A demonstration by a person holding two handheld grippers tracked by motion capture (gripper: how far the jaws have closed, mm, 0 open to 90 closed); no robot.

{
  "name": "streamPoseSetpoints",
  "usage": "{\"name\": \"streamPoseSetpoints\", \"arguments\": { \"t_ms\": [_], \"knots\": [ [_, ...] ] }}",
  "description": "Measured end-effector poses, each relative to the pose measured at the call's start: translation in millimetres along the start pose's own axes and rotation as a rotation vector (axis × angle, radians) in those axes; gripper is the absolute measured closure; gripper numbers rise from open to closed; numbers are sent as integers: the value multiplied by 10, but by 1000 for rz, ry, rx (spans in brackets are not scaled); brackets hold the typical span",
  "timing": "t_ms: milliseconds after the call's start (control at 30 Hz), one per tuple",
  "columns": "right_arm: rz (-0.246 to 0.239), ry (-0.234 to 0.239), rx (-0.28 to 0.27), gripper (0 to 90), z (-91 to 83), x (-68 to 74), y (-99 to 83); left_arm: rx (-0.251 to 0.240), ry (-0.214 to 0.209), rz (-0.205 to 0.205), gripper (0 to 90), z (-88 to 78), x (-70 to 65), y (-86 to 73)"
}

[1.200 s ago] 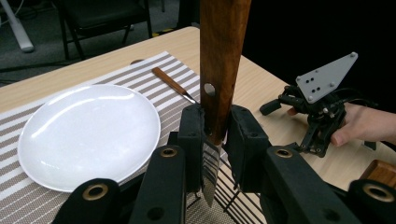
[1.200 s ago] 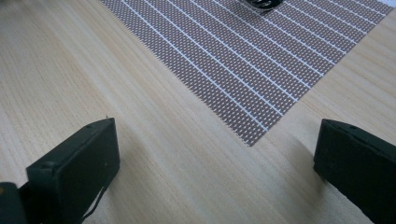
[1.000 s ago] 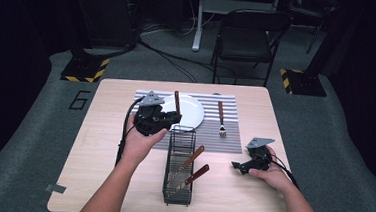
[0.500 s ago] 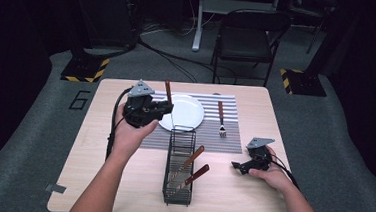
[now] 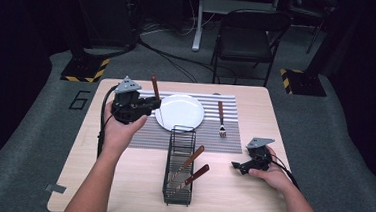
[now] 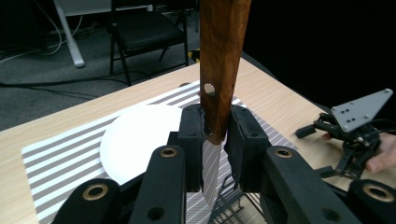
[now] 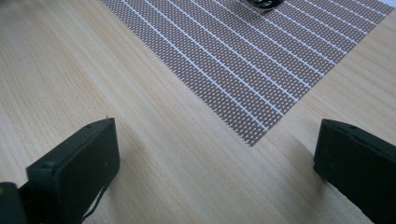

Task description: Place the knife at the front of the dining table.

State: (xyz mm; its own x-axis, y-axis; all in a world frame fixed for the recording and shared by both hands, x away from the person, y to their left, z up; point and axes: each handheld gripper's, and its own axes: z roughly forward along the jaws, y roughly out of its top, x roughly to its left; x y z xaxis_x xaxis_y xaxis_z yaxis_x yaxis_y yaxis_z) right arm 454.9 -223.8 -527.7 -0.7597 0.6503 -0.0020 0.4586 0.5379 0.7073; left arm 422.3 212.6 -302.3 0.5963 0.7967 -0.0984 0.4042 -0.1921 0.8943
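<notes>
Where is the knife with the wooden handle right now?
The knife stands upright, clamped in the left gripper, at the left of the high view beside the white plate.

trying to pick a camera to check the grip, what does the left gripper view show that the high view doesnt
Left gripper view: the jaws of the left gripper clamped on a knife where wooden handle meets blade, a hole in the handle, the blade pointing down between the pads.

High view: the wire caddy with two more wooden-handled utensils, the fork on the striped placemat, the person's forearms.

Both: the white plate, the placemat, the table, the chair behind it, the right gripper resting low.
</notes>
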Motion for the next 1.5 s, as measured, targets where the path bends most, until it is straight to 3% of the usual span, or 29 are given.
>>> {"name": "streamPoseSetpoints", "arguments": {
  "t_ms": [500, 767, 1167, 1267, 1500],
  "knots": [
    [-1, 0, 0, 0, 0, 0, 0, -5, 97, -71, 763, 61, 347, -217],
    [0, 0, 0, 0, 0, 0, 0, -5, 127, -112, 763, 87, 525, -352],
    [2, 0, 1, 0, -1, 3, -1, -2, 184, -168, 763, 146, 744, -574],
    [2, 0, 1, 0, -1, 3, 0, -3, 181, -168, 763, 154, 770, -602],
    [2, 0, 0, 0, 0, 3, -1, 5, 217, -190, 763, 189, 868, -707]
  ]
}}
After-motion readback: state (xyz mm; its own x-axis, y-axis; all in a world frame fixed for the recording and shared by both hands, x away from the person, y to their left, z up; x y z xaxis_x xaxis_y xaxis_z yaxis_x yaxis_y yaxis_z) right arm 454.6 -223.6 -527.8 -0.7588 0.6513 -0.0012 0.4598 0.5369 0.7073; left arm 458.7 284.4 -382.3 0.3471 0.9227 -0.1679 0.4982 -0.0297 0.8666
